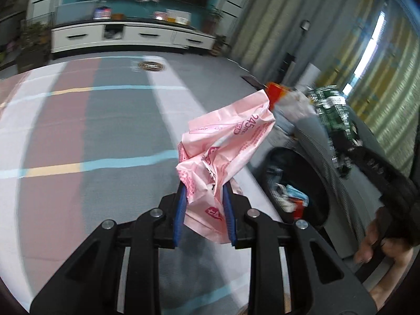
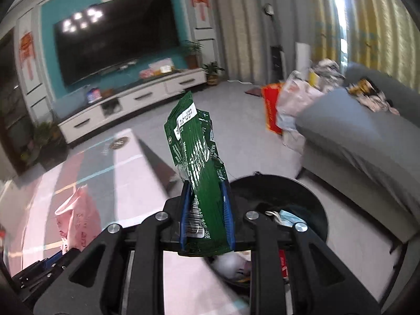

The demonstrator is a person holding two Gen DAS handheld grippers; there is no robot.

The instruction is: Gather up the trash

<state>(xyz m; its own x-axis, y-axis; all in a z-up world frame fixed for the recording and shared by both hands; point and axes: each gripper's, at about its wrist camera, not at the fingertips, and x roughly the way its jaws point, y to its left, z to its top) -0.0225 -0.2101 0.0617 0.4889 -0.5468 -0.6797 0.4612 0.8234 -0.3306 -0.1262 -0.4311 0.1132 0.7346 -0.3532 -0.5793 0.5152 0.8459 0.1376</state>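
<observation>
Left gripper: blue fingers pinched on a crumpled pink wrapper, held at frame centre above the striped mat. Right gripper: clamped on a green snack packet, upright at frame centre. Black trash bin is seen lower right in both views, a blue mask and other scraps inside. Grey sofa sits at right.

Pink wrapper: thin crinkled plastic. Green wrapper: glossy creased foil-like plastic. Mat: matt woven.
</observation>
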